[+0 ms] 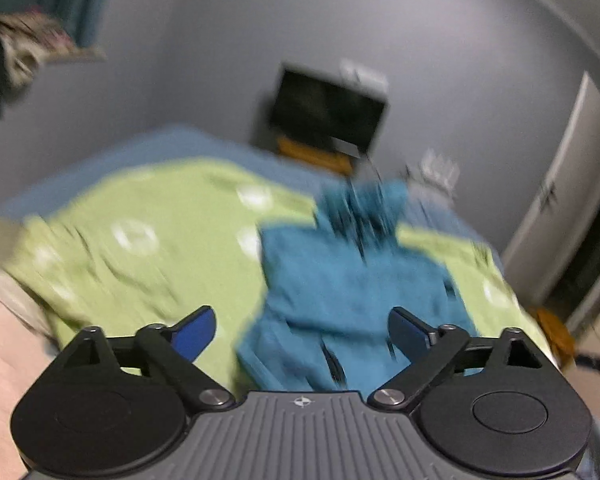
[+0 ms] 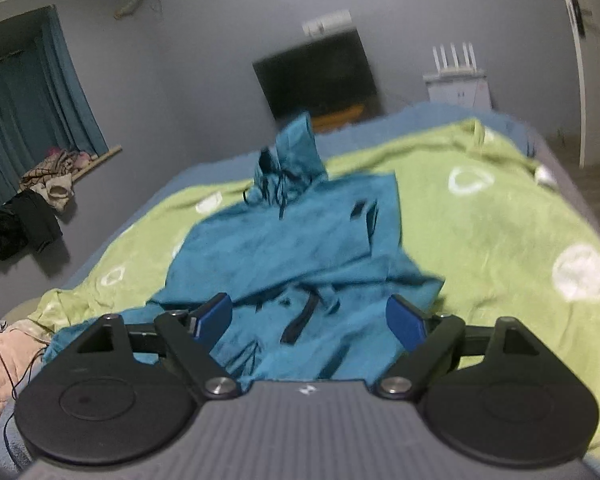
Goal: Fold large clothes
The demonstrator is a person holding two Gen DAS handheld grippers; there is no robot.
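Note:
A teal hooded jacket (image 2: 300, 248) with dark drawstrings and dark zips lies rumpled on a green blanket (image 2: 500, 224) on the bed. Its hood points to the far end. My right gripper (image 2: 309, 320) is open and empty, hovering over the jacket's near hem. In the left wrist view, which is blurred, the same jacket (image 1: 348, 280) lies ahead on the green blanket (image 1: 152, 248). My left gripper (image 1: 302, 332) is open and empty above the jacket's near edge.
A blue sheet (image 2: 380, 128) shows under the blanket. A dark screen (image 2: 320, 76) stands by the far wall. Clothes (image 2: 48, 184) are piled on a ledge by teal curtains (image 2: 24, 96). A pink quilt (image 2: 0, 368) lies at the near left. A white door (image 1: 564, 200) is on the right.

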